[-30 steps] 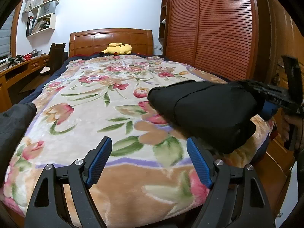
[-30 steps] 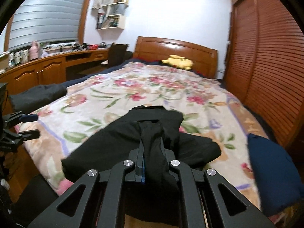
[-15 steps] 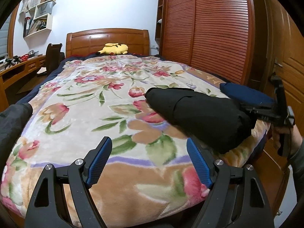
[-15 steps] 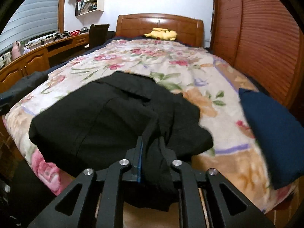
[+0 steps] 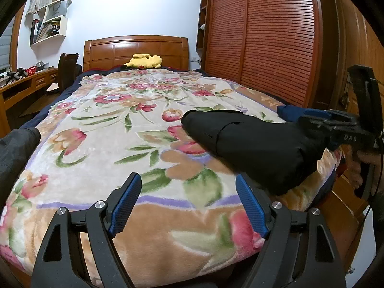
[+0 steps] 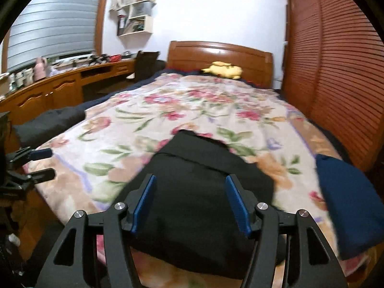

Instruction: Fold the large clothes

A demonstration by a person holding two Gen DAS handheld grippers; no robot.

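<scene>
Setting down the folded black garment (image 6: 201, 192) at the bed's (image 5: 100, 144) foot edge, near its right corner beside a blue bundle (image 6: 348, 206). R gripper (image 6: 190, 201) spread apart over it, L gripper (image 5: 187, 204) also apart, empty. Next, probably: back off w/o snagging, fetch another item.

Left of the folded black garment (image 5: 254, 144) the floral blanket (image 5: 100, 144) is left free. Its right side is blocked by the blue cloth (image 6: 350, 206), its far side by the yellow plush toy (image 5: 145, 61).
</scene>
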